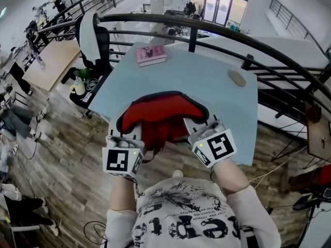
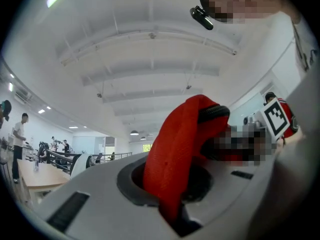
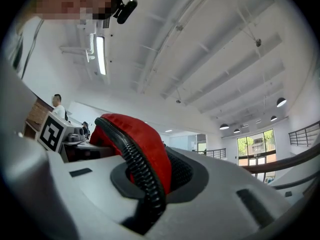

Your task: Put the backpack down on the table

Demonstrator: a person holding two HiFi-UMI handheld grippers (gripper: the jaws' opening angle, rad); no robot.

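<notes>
Pinching the rim of the red backpack, left claw and right claw hold a seemingly soft, light load at the desk.

Open tabletop ahead, book far left, railing beyond

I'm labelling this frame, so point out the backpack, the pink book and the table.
backpack [image 1: 164, 113], head view, red top fabric
pink book [image 1: 151, 55], head view, cover centre
table [image 1: 207, 79], head view, bare top
</notes>
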